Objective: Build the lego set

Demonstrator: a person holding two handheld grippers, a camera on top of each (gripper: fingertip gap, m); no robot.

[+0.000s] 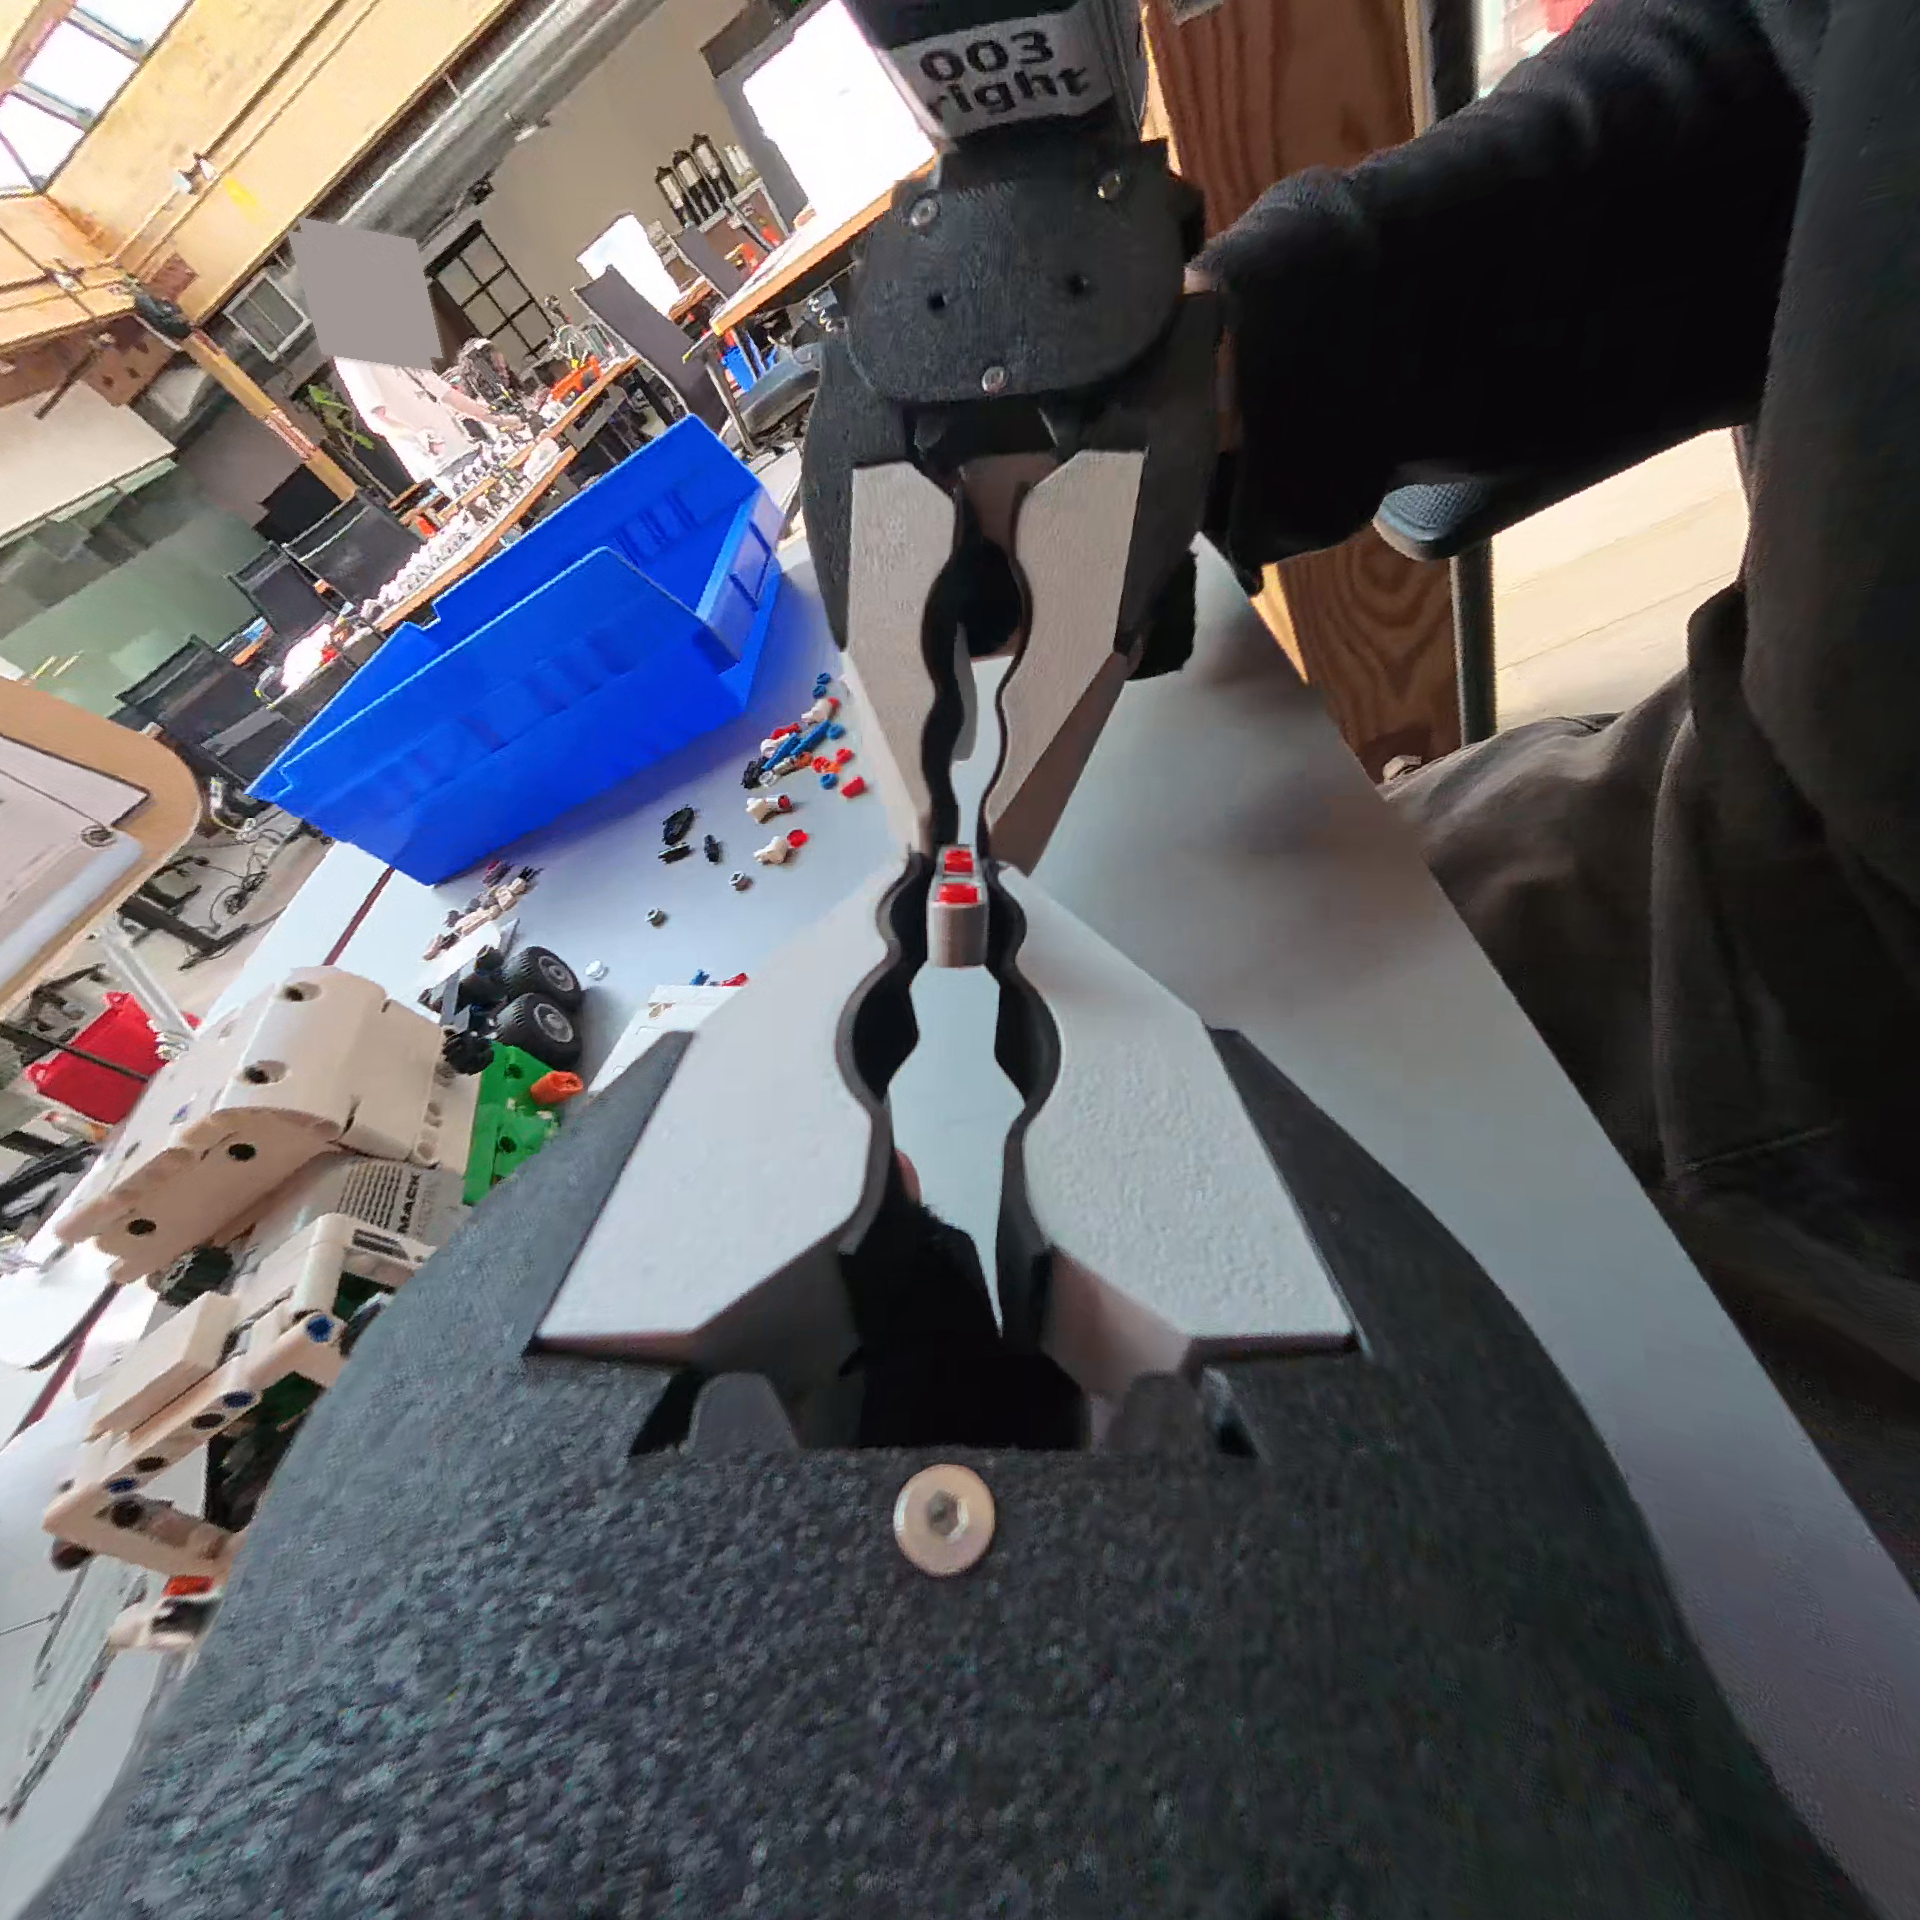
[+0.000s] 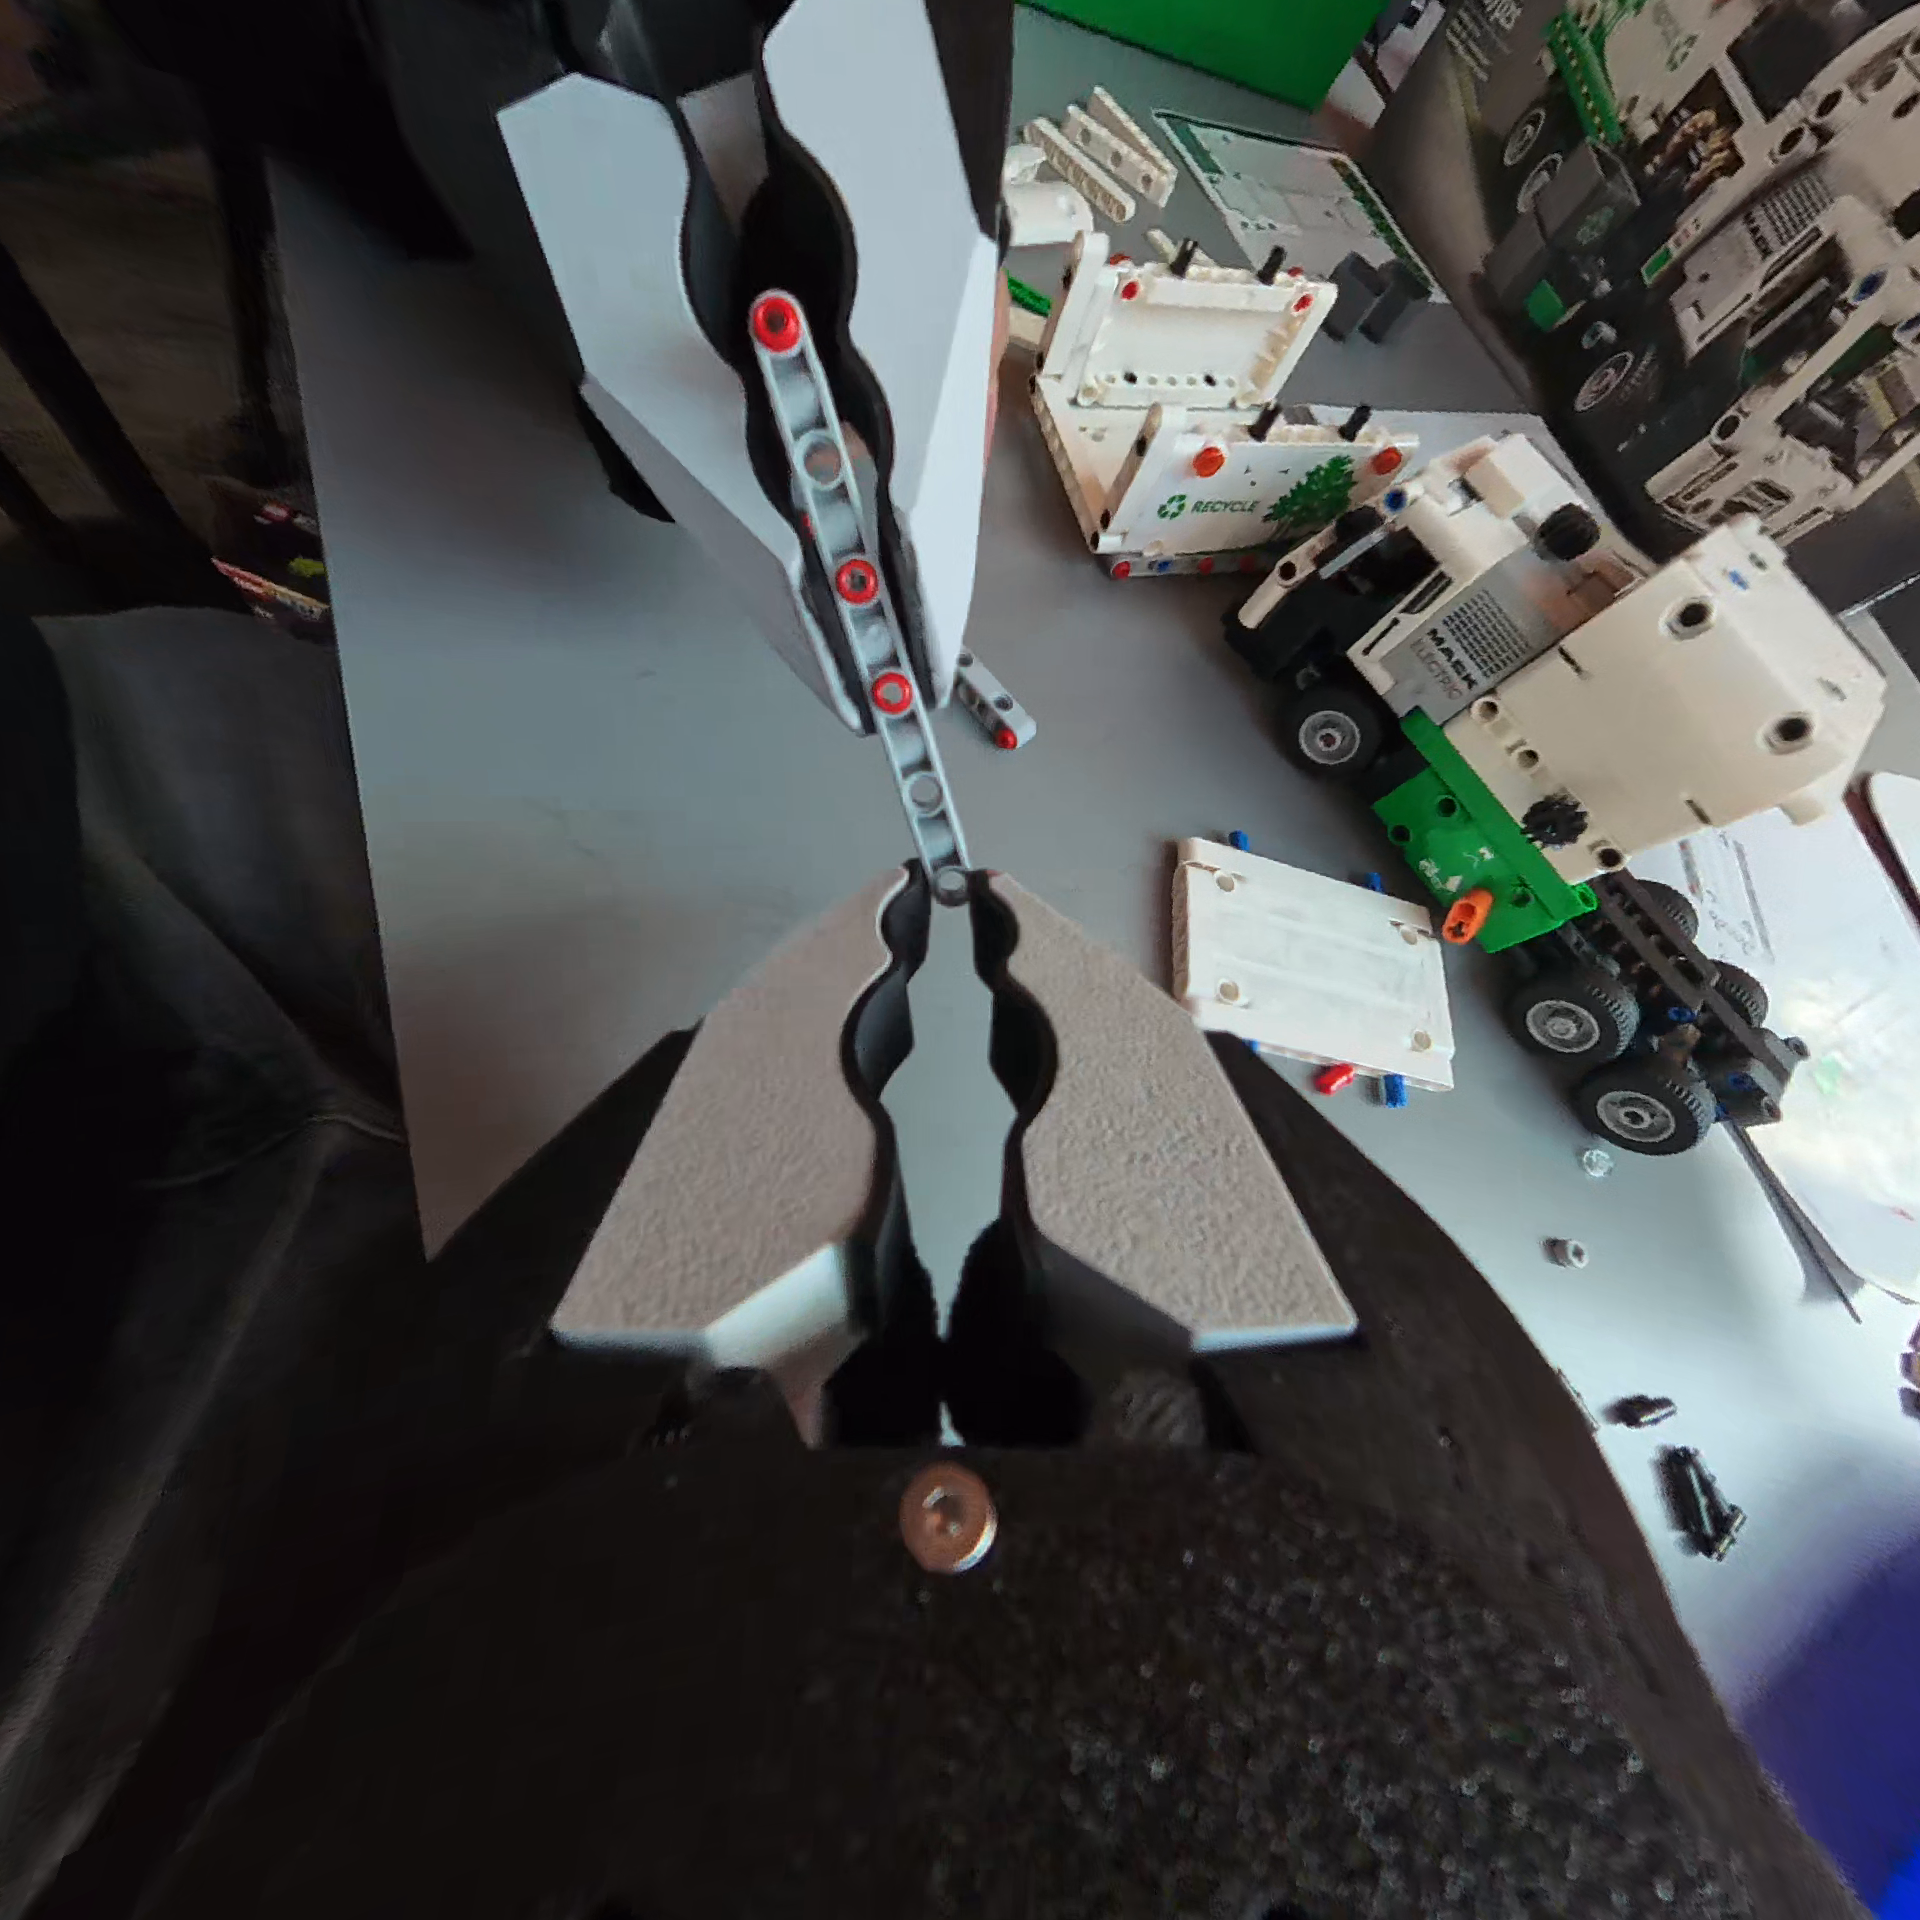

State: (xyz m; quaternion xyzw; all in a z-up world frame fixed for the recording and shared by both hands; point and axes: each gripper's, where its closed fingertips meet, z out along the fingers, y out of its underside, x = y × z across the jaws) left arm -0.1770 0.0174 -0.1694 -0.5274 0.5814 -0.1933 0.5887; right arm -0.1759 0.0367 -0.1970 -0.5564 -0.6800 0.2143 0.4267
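Note:
A long grey holed lego beam with three red pins in it hangs above the grey table, held from both ends. My left gripper is shut on it along most of its length; in the left wrist view the beam shows end-on. In the right wrist view the left gripper reaches in from the top. My right gripper is shut on the beam's near end hole. In the left wrist view the right gripper comes down from above, tip to tip with mine.
A short grey beam with a red pin lies under the left gripper. A white and green truck, a white container body, a white panel and the set's box stand to the right. A blue bin and loose pieces lie beyond. Both grippers' tips are close together, under 4 cm apart.

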